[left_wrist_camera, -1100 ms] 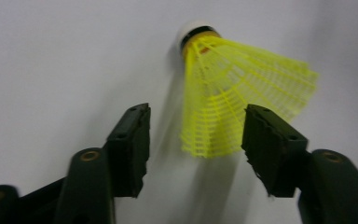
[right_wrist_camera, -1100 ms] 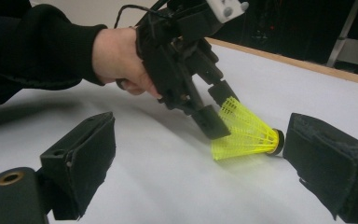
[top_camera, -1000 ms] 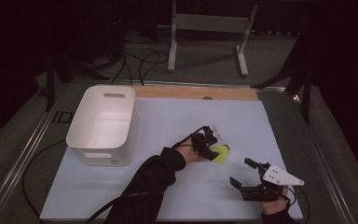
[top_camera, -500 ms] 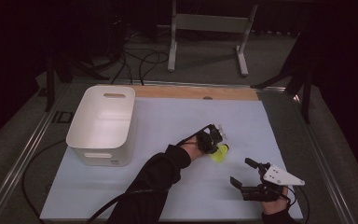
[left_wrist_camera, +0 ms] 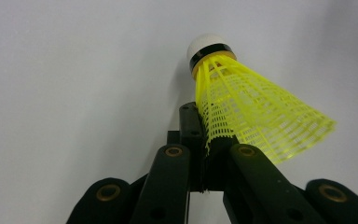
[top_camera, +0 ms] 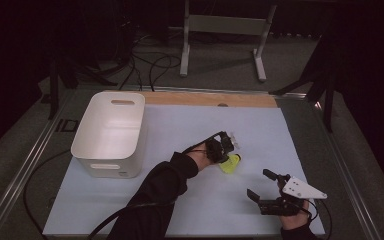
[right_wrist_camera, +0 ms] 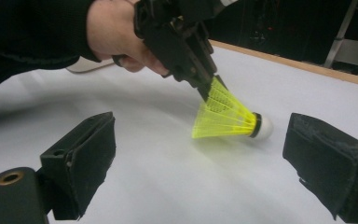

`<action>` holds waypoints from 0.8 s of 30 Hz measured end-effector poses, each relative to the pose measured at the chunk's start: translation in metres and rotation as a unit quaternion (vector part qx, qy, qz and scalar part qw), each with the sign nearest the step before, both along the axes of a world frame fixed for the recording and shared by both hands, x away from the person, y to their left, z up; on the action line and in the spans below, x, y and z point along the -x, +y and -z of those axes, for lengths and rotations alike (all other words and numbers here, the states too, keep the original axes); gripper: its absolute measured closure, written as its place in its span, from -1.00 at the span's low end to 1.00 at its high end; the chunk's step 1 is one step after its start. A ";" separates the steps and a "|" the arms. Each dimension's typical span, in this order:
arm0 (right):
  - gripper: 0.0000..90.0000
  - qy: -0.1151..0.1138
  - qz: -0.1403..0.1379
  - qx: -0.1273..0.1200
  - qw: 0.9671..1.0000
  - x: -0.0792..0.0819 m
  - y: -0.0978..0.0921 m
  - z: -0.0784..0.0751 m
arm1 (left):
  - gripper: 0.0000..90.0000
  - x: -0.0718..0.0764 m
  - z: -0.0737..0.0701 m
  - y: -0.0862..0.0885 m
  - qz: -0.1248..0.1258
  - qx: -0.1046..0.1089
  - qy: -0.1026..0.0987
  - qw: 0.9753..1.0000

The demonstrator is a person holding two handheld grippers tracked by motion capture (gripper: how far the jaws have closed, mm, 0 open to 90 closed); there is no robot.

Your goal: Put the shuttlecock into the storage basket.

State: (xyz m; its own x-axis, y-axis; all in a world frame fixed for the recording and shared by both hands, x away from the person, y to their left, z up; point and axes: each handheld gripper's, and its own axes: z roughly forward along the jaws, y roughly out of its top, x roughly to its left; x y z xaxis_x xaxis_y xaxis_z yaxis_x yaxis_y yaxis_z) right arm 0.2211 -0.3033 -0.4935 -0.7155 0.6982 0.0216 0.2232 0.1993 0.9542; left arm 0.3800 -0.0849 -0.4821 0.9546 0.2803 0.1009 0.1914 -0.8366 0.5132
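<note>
A yellow shuttlecock [top_camera: 230, 163] with a white cork tip lies on its side on the pale blue table mat [top_camera: 260, 130]. My left gripper [top_camera: 228, 154] is shut on the edge of its mesh skirt. In the left gripper view the jaws pinch the skirt of the shuttlecock [left_wrist_camera: 247, 112], cork tip pointing away. In the right gripper view the shuttlecock [right_wrist_camera: 223, 119] rests on the mat with the left gripper [right_wrist_camera: 209, 93] clamped on its skirt from above. My right gripper [top_camera: 262, 186] stands open near the front right of the mat, jaws wide and empty, aimed at the shuttlecock.
A white plastic tub [top_camera: 111, 131] stands at the mat's left side. A wooden strip [top_camera: 210, 99] runs along the far edge. A metal stand [top_camera: 222, 30] and cables lie on the floor beyond the table.
The left gripper with the shuttlecock has shifted slightly right and toward the front. The right gripper has stayed in place.
</note>
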 end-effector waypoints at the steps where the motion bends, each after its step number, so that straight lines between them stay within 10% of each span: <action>1: -0.80 -0.001 0.000 0.000 1.000 0.000 0.000 0.000 | 0.99 0.002 0.000 0.001 -0.002 0.002 0.000 1.000; 16: -0.80 -0.003 0.004 0.002 1.000 0.000 0.000 -0.001 | 0.99 0.012 -0.022 0.031 0.028 -0.005 0.005 1.000; 24: -0.80 -0.003 0.004 0.000 1.000 0.000 0.001 -0.001 | 0.99 0.024 -0.035 0.050 0.092 -0.008 0.012 0.996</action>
